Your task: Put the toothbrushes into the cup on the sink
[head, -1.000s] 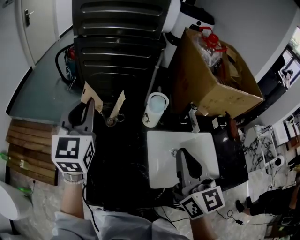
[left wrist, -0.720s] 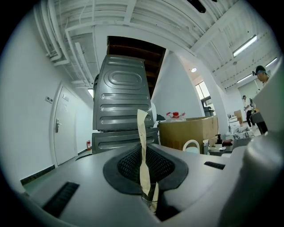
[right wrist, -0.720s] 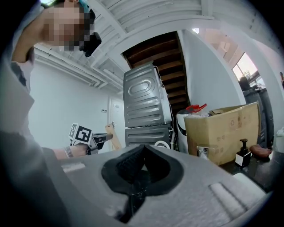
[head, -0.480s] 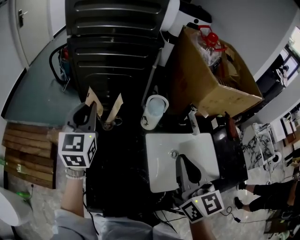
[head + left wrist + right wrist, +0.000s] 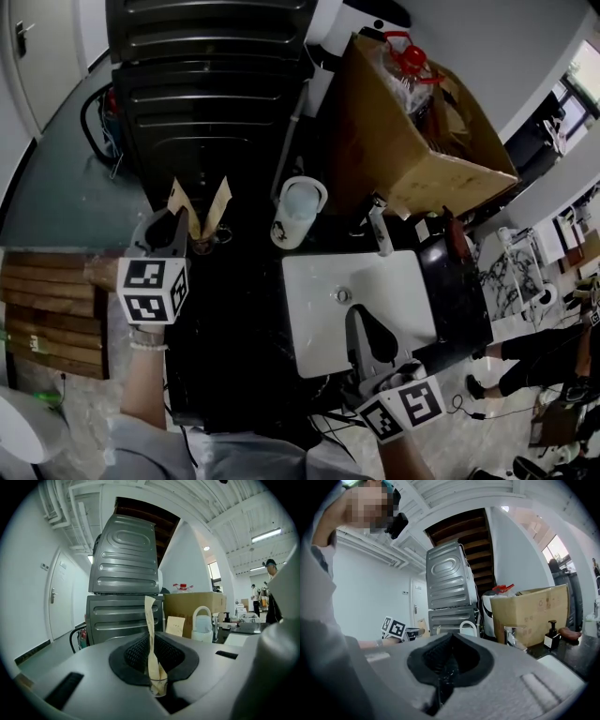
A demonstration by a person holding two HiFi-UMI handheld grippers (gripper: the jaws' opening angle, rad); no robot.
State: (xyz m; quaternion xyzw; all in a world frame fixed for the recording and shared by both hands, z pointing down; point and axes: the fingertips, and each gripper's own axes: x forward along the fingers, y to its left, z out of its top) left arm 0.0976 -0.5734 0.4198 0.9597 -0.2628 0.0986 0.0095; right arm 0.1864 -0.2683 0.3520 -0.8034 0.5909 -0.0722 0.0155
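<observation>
My left gripper [image 5: 174, 225] is shut on a toothbrush in a tan paper wrapper [image 5: 151, 644], which stands upright between the jaws, its clear end pinched at the fingertips. In the head view this toothbrush [image 5: 181, 202] is just left of a second wrapped toothbrush [image 5: 219, 199], which stands in a small glass cup [image 5: 208, 240] on the dark counter. My right gripper [image 5: 362, 324] hovers over the white sink [image 5: 319, 291], shut with nothing in it.
A white jug with a handle [image 5: 295, 212] stands between the cup and the faucet [image 5: 378, 227]. Behind are stacked dark washing machines [image 5: 206, 94] and a big cardboard box [image 5: 412, 131]. A soap bottle [image 5: 551, 640] stands right of the sink.
My left gripper, still holding its toothbrush, has come closer to the cup and the toothbrush standing in it. The right gripper stays over the sink.
</observation>
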